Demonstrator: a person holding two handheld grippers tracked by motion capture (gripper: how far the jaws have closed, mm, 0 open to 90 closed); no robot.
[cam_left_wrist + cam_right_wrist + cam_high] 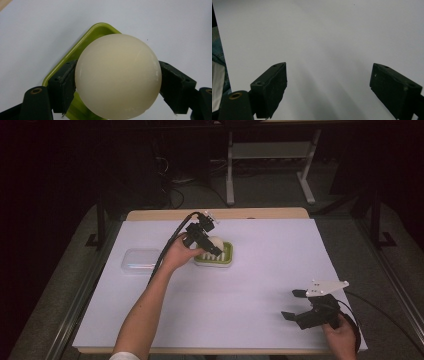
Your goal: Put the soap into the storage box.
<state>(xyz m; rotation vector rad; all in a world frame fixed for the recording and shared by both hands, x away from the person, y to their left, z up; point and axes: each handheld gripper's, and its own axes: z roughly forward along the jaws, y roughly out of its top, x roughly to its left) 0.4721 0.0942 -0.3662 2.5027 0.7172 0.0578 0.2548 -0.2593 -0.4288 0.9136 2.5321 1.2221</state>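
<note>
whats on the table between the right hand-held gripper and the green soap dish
Nothing: in the high view, only bare white table cover lies between the open right hand-held gripper and the green soap dish.

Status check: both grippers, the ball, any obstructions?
Left gripper shut on cream ball, over green dish. Right gripper open, idle near table edge. Clear lid left of dish, out of the way.

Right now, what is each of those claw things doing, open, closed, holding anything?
Left gripper: shut on the cream ball, over the green tray.
Right gripper: open, holding nothing, above the white table cover.
</note>
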